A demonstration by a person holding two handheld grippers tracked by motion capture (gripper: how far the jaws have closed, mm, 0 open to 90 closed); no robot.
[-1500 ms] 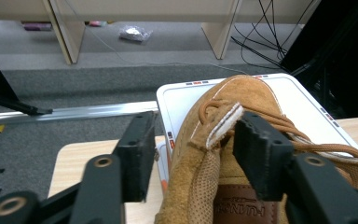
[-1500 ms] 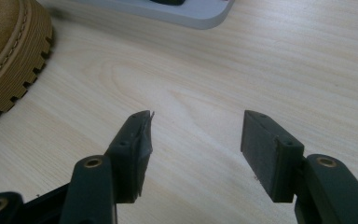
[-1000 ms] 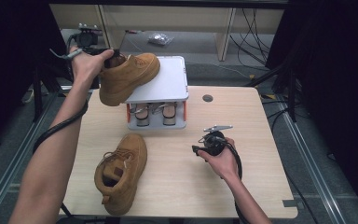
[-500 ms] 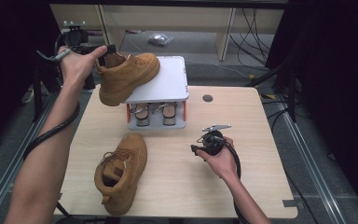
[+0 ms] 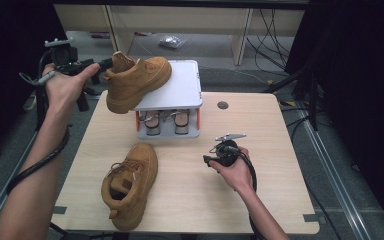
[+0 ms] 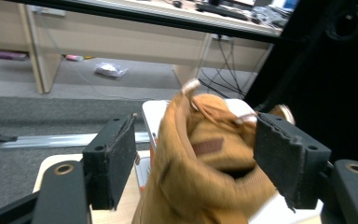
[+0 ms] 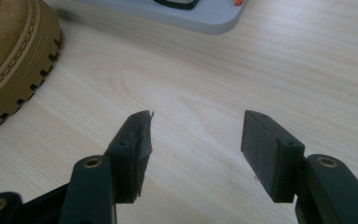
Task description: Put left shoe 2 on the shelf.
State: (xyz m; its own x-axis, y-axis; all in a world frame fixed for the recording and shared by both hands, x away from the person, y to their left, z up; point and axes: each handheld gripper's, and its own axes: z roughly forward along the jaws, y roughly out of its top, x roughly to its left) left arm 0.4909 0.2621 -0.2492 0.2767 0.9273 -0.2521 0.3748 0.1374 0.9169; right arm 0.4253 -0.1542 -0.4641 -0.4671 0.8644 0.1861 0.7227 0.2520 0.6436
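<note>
The left gripper [image 6: 193, 163] has its jaws spread wide around the heel of a tan boot [image 6: 205, 168], one pad on either side with gaps showing, so nothing is pinched. In the high view that gripper [image 5: 102, 65] sits at the table's far left edge, held in the left hand [image 5: 67, 85], and the boot [image 5: 137, 80] lies tilted with its toe on the white top of a small rack [image 5: 177, 92] and its heel hanging off the left side. The right gripper [image 7: 193, 149] has its jaws wide apart and empty, low over bare wooden table [image 7: 261, 70]. From above, the right hand [image 5: 235, 172] holds it [image 5: 211, 160] right of centre. A second boot [image 5: 130, 182] lies on the table, front left, near the rack
</note>
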